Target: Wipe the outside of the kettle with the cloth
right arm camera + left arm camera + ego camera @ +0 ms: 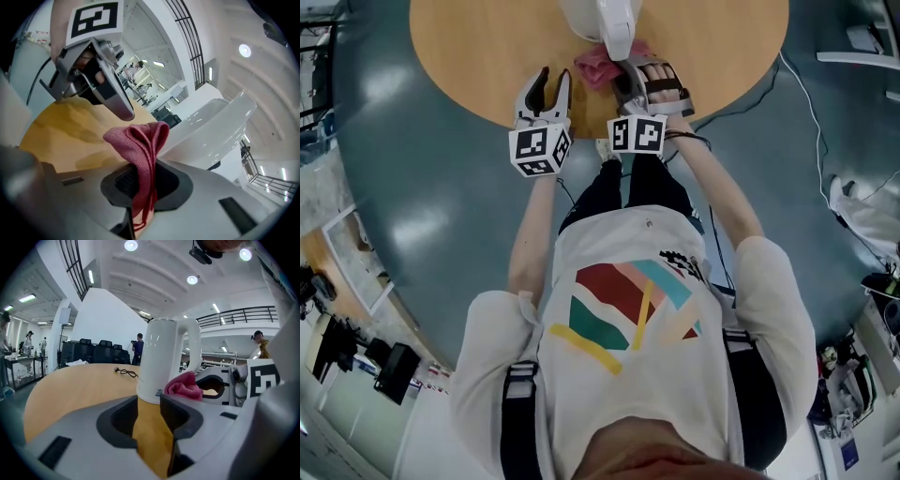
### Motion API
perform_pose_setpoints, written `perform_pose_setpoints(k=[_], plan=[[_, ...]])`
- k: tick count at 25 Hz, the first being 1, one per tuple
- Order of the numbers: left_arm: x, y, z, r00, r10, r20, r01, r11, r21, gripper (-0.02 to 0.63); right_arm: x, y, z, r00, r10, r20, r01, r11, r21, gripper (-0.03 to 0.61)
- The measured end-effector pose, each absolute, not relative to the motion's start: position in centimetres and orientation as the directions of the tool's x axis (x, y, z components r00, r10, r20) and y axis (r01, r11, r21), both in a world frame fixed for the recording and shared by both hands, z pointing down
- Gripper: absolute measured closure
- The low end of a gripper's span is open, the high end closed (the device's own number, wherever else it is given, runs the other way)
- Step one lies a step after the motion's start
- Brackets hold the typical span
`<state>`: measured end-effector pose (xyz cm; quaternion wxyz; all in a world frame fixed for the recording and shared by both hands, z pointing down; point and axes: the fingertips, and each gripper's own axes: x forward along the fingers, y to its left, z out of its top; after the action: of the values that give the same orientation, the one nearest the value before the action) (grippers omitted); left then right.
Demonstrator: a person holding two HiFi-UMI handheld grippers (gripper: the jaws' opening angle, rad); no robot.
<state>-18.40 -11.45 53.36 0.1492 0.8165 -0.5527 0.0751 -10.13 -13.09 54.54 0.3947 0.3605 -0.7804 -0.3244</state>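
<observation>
With your right claw [140,185] clenched on the pink knit cloth [139,140], left claw [149,401] released, press flat along the white plastic kettle [161,357].

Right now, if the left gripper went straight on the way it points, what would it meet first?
Most likely the lower wall of the white kettle, which stands directly ahead of the open left gripper; only table top lies between them.
</observation>
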Motion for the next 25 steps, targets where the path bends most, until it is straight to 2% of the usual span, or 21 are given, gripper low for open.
perform_pose_setpoints(k=[4,7,10,13,16,18,22,25], plan=[[-16.8,-10.7,51.2,0.394,-0.884,0.251,-0.918,-0.367,0.151,0.434,-8.5,-11.1,52.5,-0.514,-0.756,0.405,-0.385,0.626,0.678,0.532],[-15.4,-10.8,48.4,0.456,-0.872,0.177,-0.888,-0.432,0.158,0.434,-6.8,-10.8,50.1,-0.568,-0.720,0.399,-0.465,0.681,0.566,0.532],[-11.3,-8.6,45.6,0.566,-0.818,0.101,-0.817,-0.539,0.205,0.434,-3.2,-9.4,48.2,-0.624,-0.663,0.413,-0.533,0.748,0.395,0.531],[-7.1,-9.2,43.5,0.631,-0.772,0.078,-0.772,-0.614,0.166,0.420,0.4,-11.0,46.4,-0.701,-0.598,0.389,-0.574,0.796,0.190,0.531],[-4.9,-10.7,42.8,0.637,-0.763,0.104,-0.769,-0.623,0.143,0.388,1.4,-13.3,45.1,-0.796,-0.484,0.364,-0.521,0.853,-0.007,0.532],[-4.0,-11.0,42.9,0.628,-0.766,0.141,-0.778,-0.617,0.117,0.390,1.1,-14.4,44.4,-0.841,-0.401,0.362,-0.457,0.886,-0.079,0.531],[-4.0,-10.7,42.2,0.524,-0.838,0.152,-0.850,-0.525,0.031,0.390,-0.2,-16.5,43.9,-0.867,-0.290,0.405,-0.358,0.928,-0.101,0.532],[-4.7,-10.7,41.9,0.464,-0.875,0.137,-0.886,-0.462,0.046,0.390,-1.3,-17.5,44.3,-0.876,-0.216,0.432,-0.288,0.951,-0.109,0.531]])
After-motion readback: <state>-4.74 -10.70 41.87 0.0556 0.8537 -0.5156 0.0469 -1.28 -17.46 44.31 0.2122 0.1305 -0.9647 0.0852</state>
